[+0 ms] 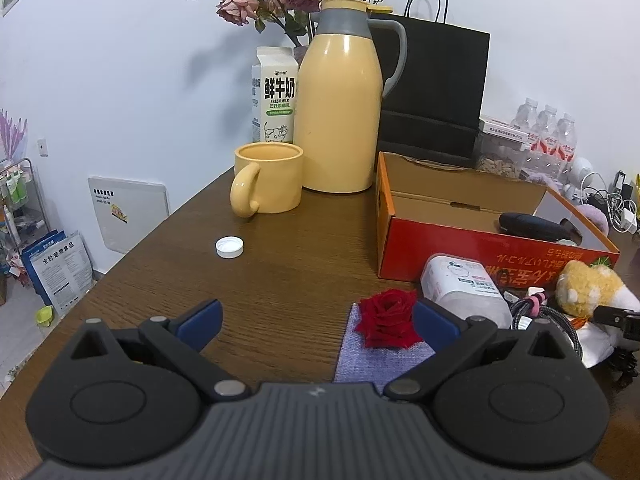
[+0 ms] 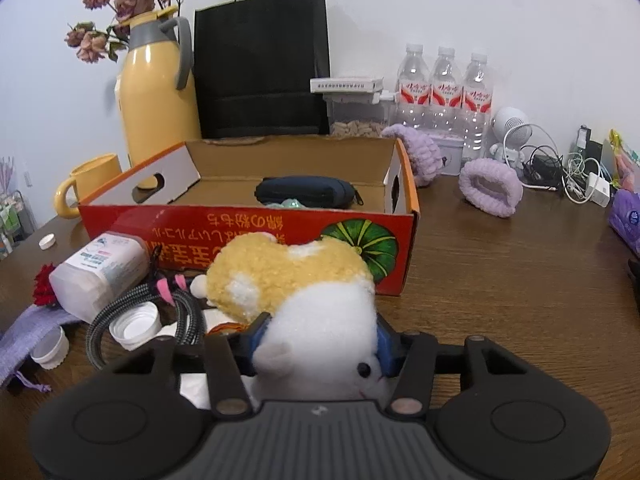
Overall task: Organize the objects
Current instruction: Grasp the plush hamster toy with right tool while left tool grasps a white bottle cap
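One plush toy (image 2: 304, 280) pinched in right gripper (image 2: 320, 344) fingers; left gripper (image 1: 316, 320) wide open, empty; three water bottles (image 2: 444, 92)

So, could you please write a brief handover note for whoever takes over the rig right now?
Right gripper: closed on the plush toy, just in front of the orange box.
Left gripper: open, empty, over the table, beside the red rose.
Done: dark pouch already in the box.
Left: box the toy; white bottle, braided cable and loose caps remain outside.
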A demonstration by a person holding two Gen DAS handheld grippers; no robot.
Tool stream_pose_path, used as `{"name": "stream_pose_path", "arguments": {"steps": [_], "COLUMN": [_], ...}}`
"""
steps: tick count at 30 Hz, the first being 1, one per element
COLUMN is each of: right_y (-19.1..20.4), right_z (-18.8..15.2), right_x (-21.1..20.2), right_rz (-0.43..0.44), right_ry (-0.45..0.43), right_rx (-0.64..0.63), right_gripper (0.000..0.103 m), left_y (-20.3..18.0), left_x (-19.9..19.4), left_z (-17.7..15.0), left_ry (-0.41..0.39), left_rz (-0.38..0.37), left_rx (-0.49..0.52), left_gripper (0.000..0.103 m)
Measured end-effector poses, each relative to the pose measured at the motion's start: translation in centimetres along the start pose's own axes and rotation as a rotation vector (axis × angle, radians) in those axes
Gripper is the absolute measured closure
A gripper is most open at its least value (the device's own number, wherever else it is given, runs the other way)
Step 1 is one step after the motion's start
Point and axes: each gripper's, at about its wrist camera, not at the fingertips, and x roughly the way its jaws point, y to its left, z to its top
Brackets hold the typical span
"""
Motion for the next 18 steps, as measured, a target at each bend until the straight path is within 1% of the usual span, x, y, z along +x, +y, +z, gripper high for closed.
{"name": "stream_pose_path", "arguments": {"steps": [12, 18], "right_y": [0.1, 0.3], "right_z": [-0.9, -1.0], "right_x": [-3.3, -3.3], "right_rz": [-0.051, -0.061], "right_ry": [-0.182, -0.188], "right_rx": [0.001, -0.013], "right_gripper": [0.054, 0.054], "left_y": [1.7, 2.7], "left_x": [1.8, 3.0], "left_z": [-0.3, -0.5], "left_ry": [0.025, 0.024], "left_rz": [0.035, 0.049], "left_rx": [-0.032, -0.031], "left_gripper": [0.0, 0.0]}}
